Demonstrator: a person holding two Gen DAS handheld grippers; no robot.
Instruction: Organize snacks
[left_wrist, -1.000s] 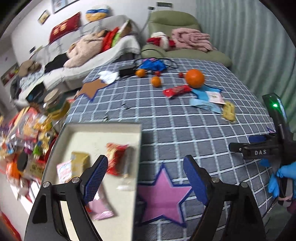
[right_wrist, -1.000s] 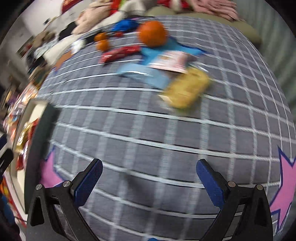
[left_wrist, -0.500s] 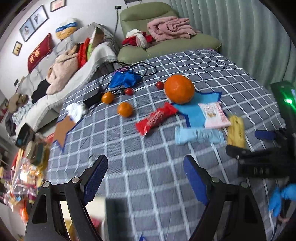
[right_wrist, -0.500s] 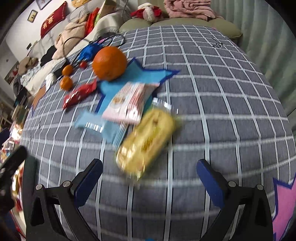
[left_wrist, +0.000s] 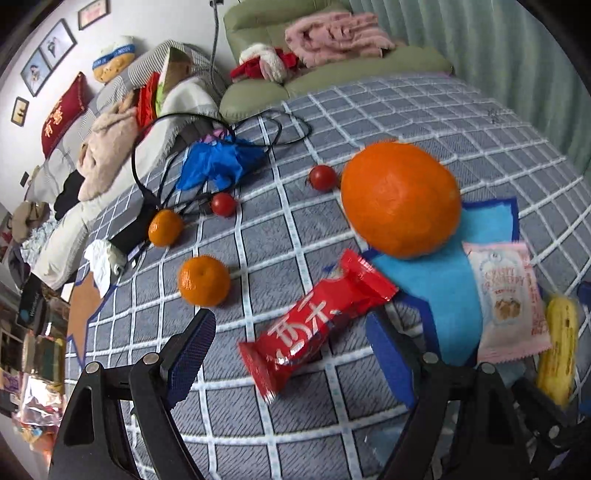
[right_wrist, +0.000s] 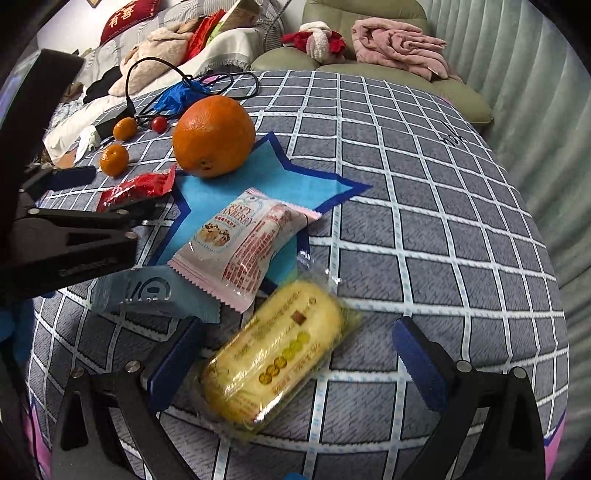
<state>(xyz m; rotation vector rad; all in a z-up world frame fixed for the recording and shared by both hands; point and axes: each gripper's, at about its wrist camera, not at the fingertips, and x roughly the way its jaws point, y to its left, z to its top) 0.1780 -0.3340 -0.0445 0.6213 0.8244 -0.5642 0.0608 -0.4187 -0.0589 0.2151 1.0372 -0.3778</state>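
A red snack bar (left_wrist: 314, 325) lies slantwise on the checked tablecloth, between the spread fingers of my left gripper (left_wrist: 291, 350), which is open and hovers just above it. A yellow cake pack (right_wrist: 273, 354) lies between the fingers of my right gripper (right_wrist: 297, 354), also open, its pads clear of the wrapper. A pink-and-white cranberry pack (right_wrist: 243, 240) and a pale blue packet (right_wrist: 147, 291) overlap just beyond the yellow pack, on a blue star mat (right_wrist: 295, 177). The right wrist view shows the red bar (right_wrist: 140, 186) under the left gripper's black frame.
A large orange (left_wrist: 400, 199) sits on the star mat behind the snacks. Two mandarins (left_wrist: 203, 280), two cherry tomatoes (left_wrist: 223, 204), a blue glove (left_wrist: 218, 162) and black cables (left_wrist: 155, 122) lie further back. A sofa and a green armchair stand beyond the table.
My left gripper swung away from the tray and down over the red bar. My right gripper moved forward until the yellow pack lay between its fingers. Both stayed open.
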